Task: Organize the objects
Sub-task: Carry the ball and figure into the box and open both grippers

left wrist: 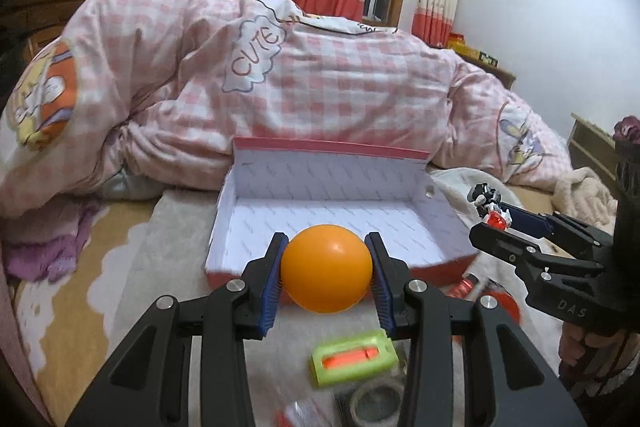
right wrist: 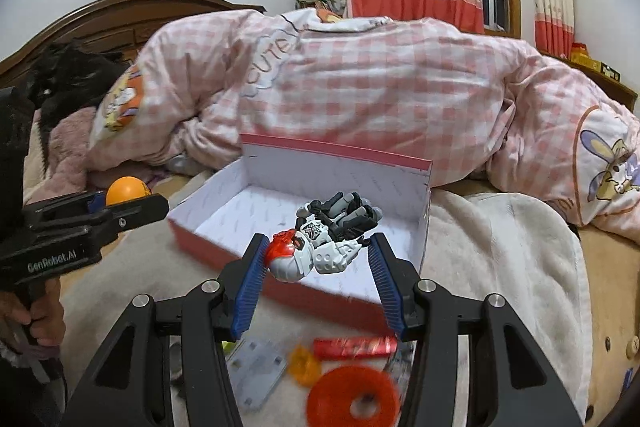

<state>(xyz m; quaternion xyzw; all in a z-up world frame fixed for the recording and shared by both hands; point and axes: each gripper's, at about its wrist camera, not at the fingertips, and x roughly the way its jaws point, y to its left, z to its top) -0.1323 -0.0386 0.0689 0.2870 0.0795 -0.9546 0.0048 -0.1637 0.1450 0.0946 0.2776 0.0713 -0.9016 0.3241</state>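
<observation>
Behind both grippers a pink checked quilt (left wrist: 320, 79) lay heaped on the bed, and just ahead of them stood an open box (left wrist: 436, 203) with white inside walls and a red outside. No object was seen on its white floor. The left gripper (left wrist: 327, 269) was closed partly on an orange ball (left wrist: 326, 269), both blue pads touching it, before the near wall of the box. The right gripper (right wrist: 318, 259) held a white and black toy figure (right wrist: 320, 251) with a red head between its pads, over the near edge of the box. Below the grippers small things lay blurred: a green block (left wrist: 352, 357), a red ring (right wrist: 354, 399)
</observation>
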